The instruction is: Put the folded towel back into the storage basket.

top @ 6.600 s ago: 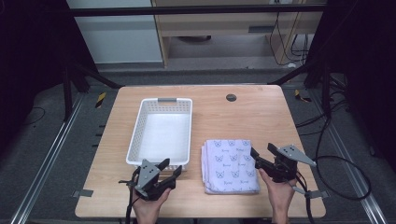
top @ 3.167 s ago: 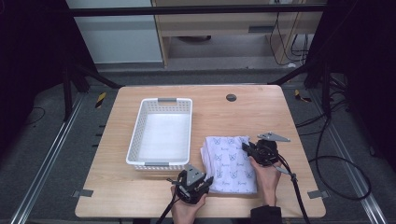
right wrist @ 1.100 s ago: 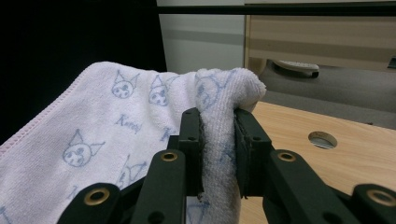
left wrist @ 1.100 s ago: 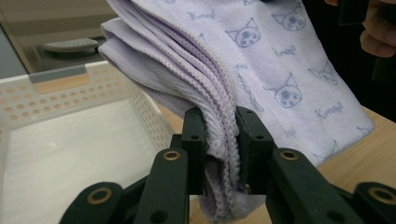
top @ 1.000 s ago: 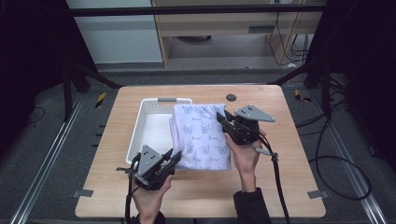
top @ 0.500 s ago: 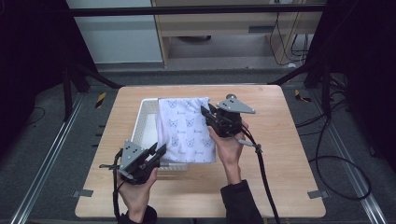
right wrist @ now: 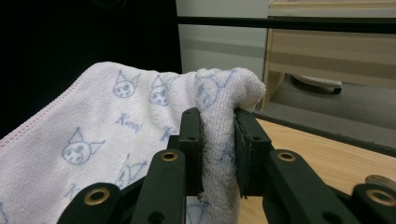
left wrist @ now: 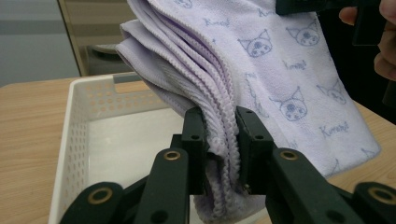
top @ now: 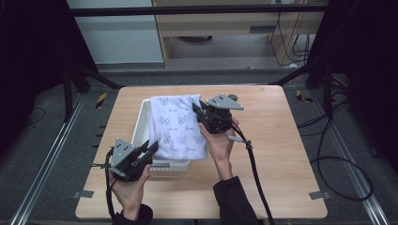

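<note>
A folded lavender towel (top: pixel 178 129) with cat prints hangs over the white perforated basket (top: pixel 142 118) at the table's left centre. My right gripper (top: pixel 201 112) is shut on the towel's far right edge; in the right gripper view the jaws pinch a thick fold of the towel (right wrist: pixel 218 135). My left gripper (top: pixel 151 147) is shut on the near left corner, and the left gripper view has the towel's layered hems (left wrist: pixel 220 135) squeezed between the jaws, above the basket's floor (left wrist: pixel 126 140). Most of the basket lies hidden under the cloth.
The wooden table (top: pixel 281 154) stretches bare to the right of the basket. A cable (top: pixel 253 161) trails from the right gripper across it. A small round dark fitting (right wrist: pixel 380 181) sits in the tabletop behind the right gripper. A cabinet (top: pixel 225 33) stands beyond the table's far edge.
The towel lay flat on the table right of the basket. It has been lifted and carried left over the basket. My left gripper now grips its near corner.
</note>
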